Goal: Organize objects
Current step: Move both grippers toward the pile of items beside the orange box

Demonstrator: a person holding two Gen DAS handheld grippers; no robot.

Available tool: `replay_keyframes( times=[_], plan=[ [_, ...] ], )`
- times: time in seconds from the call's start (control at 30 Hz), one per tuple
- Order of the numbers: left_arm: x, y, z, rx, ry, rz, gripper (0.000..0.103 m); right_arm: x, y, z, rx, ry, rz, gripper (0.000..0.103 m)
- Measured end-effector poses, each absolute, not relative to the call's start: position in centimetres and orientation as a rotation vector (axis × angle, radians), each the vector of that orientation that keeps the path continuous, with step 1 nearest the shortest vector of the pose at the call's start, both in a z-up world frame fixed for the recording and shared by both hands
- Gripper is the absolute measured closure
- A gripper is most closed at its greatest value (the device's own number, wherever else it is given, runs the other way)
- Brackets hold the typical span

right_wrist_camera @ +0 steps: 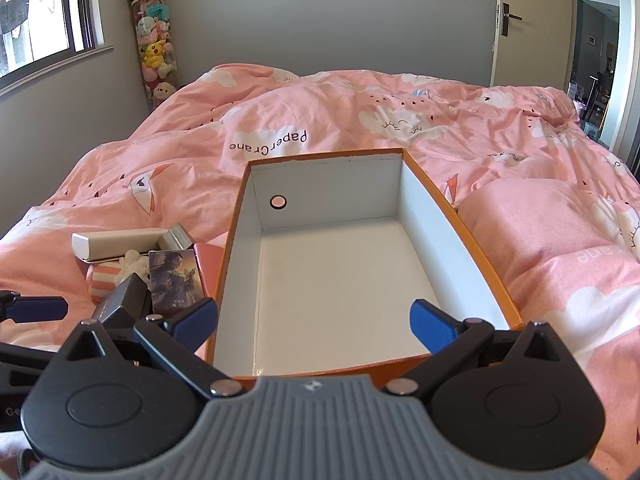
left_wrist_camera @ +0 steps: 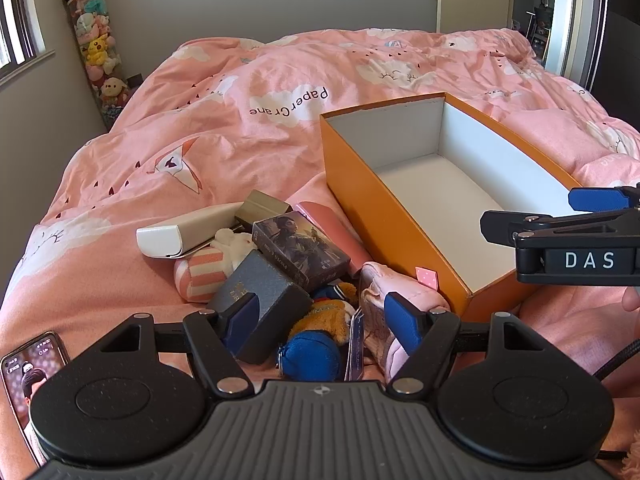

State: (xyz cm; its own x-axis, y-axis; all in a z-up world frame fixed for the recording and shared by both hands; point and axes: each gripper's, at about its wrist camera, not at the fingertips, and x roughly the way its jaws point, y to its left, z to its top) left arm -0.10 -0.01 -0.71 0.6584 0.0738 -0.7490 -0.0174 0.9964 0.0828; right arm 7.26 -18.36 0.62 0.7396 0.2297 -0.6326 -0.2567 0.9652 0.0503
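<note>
Blue-padded fingers of the left gripper (left_wrist_camera: 322, 326) hang spread wide and empty over a heap of small things on a pink duvet (left_wrist_camera: 248, 92), one pad by a dark grey box (left_wrist_camera: 262, 300), the other over a pink pouch (left_wrist_camera: 394, 300). Directly between and just beyond the fingers lie a blue pouch (left_wrist_camera: 312, 354) and a brown plush toy (left_wrist_camera: 326, 320), so the left hand looks the nearer one for a first pick. Past them sit a picture card box (left_wrist_camera: 298, 250), a striped plush (left_wrist_camera: 202, 276), a white case (left_wrist_camera: 180, 234) and a pink tube (left_wrist_camera: 334, 224), its long axis running away along the wall of the orange box (left_wrist_camera: 390, 216). That box stands open and bare just right of the heap, its length running away from the cameras. The right gripper (right_wrist_camera: 314, 322) hovers over the box's near end, likewise fully spread with nothing in it. A phone (left_wrist_camera: 30, 364) lies at the duvet's near left edge. The box's near wall stands between heap and floor; anything lifted probably must clear it. A tube of plush toys (right_wrist_camera: 154, 40) stands in the far corner.
</note>
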Motion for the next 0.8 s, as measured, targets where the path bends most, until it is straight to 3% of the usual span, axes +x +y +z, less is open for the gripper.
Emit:
replay_keyframes(
  times=[0.5,0.63,0.8],
  plan=[
    [0.0,0.3,-0.7,0.055,0.855,0.049,0.021,7.4,-17.8,0.2,-0.043,0.695,0.264,0.001],
    [0.3,0.9,-0.7,0.018,0.857,0.040,0.025,7.5,-17.4,-0.1,-0.054,0.704,0.286,0.001],
    [1.0,2.1,-0.5,-0.027,0.862,0.036,0.038,8.6,-16.4,0.0,-0.088,0.715,0.363,0.006]
  ],
)
